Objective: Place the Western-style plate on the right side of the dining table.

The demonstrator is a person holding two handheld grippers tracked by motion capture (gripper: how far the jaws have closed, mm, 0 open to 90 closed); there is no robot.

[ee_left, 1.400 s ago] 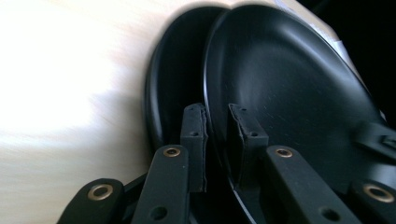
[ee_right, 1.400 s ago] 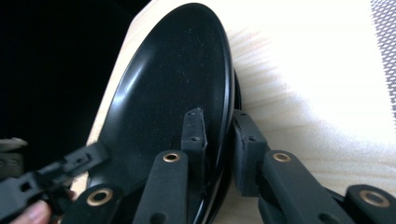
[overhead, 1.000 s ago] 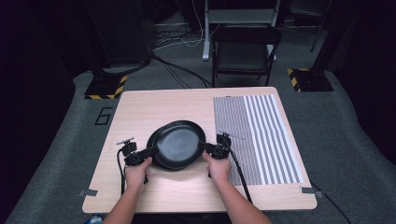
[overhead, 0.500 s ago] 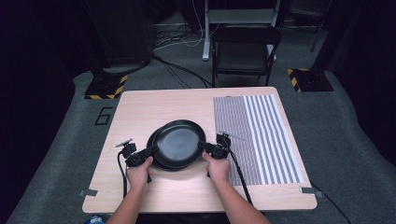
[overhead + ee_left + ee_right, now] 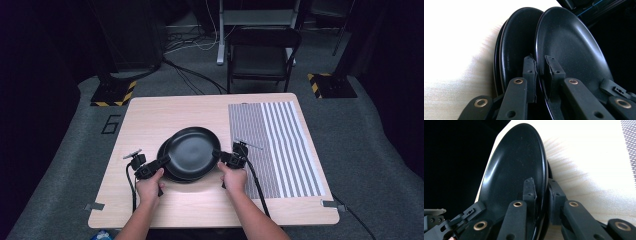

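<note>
Jaws clamped: left gripper (image 5: pixel 161 162) and right gripper (image 5: pixel 218 155) on opposite rims of top plate (image 5: pixel 191 152) | left gripper view: second plate (image 5: pixel 516 47) beneath | mid-tabletop (image 5: pixel 150 115), facing up

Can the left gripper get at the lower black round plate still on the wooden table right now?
Probably not as it stands: the left gripper is shut on the rim of the top black plate, which overlaps the lower black plate. It would likely need to release the top one first.
</note>
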